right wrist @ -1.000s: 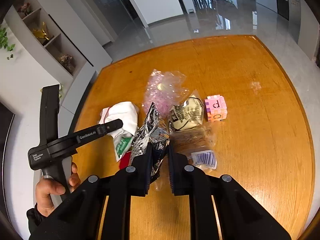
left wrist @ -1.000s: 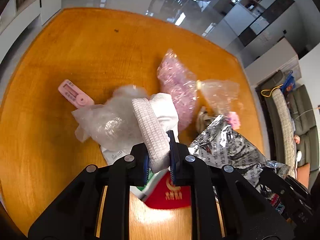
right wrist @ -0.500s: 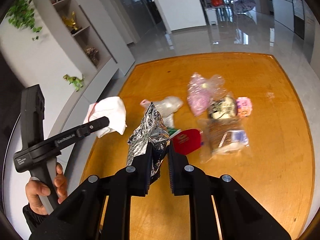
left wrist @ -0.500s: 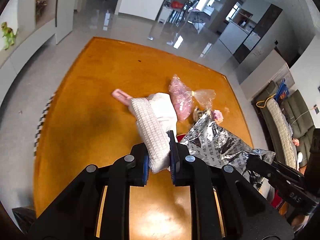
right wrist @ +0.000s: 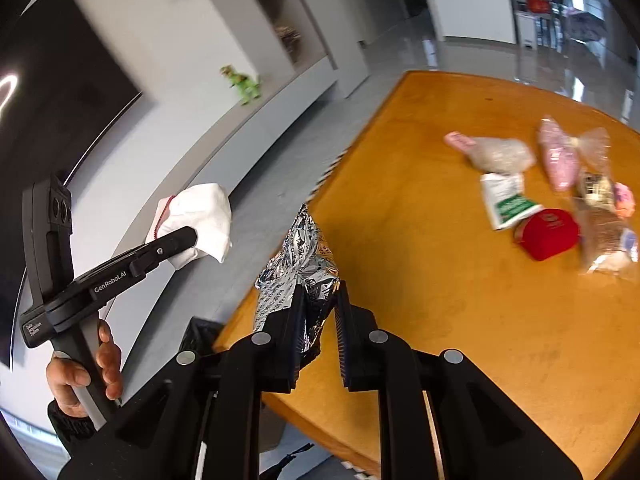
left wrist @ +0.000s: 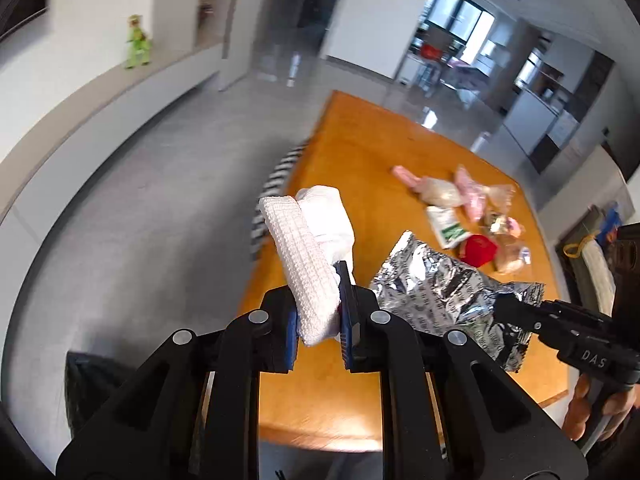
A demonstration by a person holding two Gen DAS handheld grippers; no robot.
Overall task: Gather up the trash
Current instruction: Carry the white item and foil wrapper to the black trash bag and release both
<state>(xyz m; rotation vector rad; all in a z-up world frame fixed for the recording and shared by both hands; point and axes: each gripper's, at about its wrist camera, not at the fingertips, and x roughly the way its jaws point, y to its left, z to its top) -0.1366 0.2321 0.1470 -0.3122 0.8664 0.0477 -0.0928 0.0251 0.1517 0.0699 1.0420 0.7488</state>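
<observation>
While carried clear of the table (left wrist: 360, 168), both pieces of trash hang in the air, each pinched at one end. Left gripper (left wrist: 318, 322) clamped on a white cloth (left wrist: 308, 256), narrow gap, jaws biting its lower end so the rest stands up and leans forward-left past the fingertips, out over the table's near-left edge and the grey floor. Right gripper (right wrist: 318, 332) closed on a foil bag (right wrist: 296, 264), held by its crumpled bottom, the body rising ahead of the jaws above the table's left edge.

Cloth: soft, light, limp, waffle-textured on one face; likely to droop or slide out if the pinch slackens, so best gripped deep in the folded bulk rather than at a loose corner. Foil bag: very light, crinkly, slick on the surface, apparently empty; holds a crease but offers little friction, so best taken across a bunched fold, as now.

Seen from the left wrist, foil bag (left wrist: 444, 292) just to the right of the cloth, near but apart. Seen from the right wrist, cloth (right wrist: 196, 216) well to the left, at the tip of the left gripper (right wrist: 188, 240).

Probably heading for the black bin bag (left wrist: 92, 384) on the floor at lower left, under the table's corner. More litter left on the table: a green-white packet (right wrist: 506, 200), a red pouch (right wrist: 550, 234), clear and pink bags beyond.
</observation>
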